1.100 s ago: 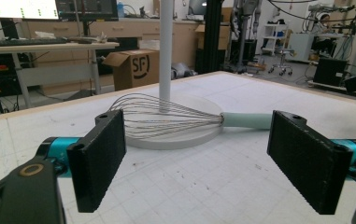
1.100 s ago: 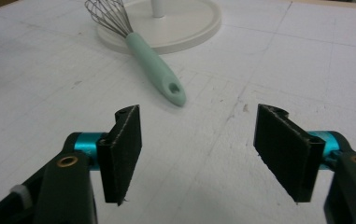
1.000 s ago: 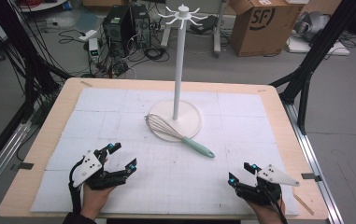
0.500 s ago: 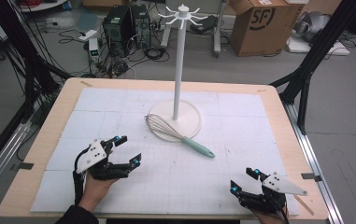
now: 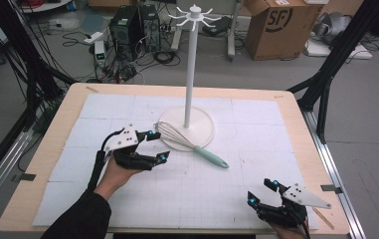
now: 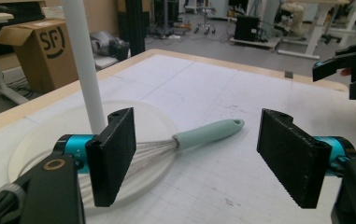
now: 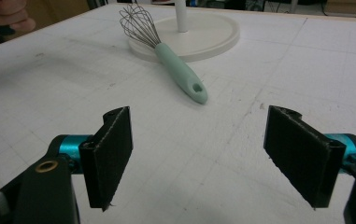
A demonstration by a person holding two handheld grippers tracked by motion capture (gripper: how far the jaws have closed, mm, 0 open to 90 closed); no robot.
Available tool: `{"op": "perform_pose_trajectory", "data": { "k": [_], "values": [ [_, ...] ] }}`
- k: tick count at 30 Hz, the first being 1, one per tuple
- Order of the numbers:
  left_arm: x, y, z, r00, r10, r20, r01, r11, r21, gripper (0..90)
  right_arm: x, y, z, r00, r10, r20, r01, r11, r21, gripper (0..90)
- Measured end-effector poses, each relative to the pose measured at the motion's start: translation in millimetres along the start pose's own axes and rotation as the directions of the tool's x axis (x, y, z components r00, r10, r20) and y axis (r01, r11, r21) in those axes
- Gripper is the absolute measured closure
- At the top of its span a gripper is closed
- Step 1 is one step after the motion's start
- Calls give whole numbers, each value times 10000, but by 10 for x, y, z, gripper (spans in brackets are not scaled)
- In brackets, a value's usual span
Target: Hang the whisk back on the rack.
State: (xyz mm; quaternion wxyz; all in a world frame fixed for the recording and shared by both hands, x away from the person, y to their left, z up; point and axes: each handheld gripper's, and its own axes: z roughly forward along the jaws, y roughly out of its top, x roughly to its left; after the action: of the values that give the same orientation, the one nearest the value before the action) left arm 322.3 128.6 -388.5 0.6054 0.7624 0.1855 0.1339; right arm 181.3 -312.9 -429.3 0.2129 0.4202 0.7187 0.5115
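One whisk [image 5: 189, 144] | one stand [image 5: 192, 79] | two grippers, jaws apart

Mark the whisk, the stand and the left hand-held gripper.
whisk [image 5: 210, 155]: high view, mint handle.
stand [image 5: 190, 69]: high view, white pole.
left hand-held gripper [image 5: 158, 146]: high view, midway between its open fingertips.

Thin metal wires on whisk [image 7: 138, 24], matt mint plastic handle; glossy white stand [image 5: 191, 74]; rough black pads [image 6: 114, 154].
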Motion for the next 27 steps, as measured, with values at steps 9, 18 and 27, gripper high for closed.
{"op": "perform_pose_trajectory", "data": {
  "k": [9, 18, 27],
  "values": [
    [176, 244, 357, 9938, 567, 951, -668, 9920, 1067, 312, -12, 12, -6, 9999, 92, -52, -93, 9999, -143, 242],
    [263, 344, 896, 9641, 969, 2471, -1660, 9465, 2766, 293, -20, 13, 1, 9994, 252, -233, -253, 9997, -58, 274],
    [305, 499, 1314, 9266, 833, 3667, -2290, 8985, 3744, 333, -9, 23, 8, 9984, 360, -433, -363, 9993, -62, 287]
  ]
}}
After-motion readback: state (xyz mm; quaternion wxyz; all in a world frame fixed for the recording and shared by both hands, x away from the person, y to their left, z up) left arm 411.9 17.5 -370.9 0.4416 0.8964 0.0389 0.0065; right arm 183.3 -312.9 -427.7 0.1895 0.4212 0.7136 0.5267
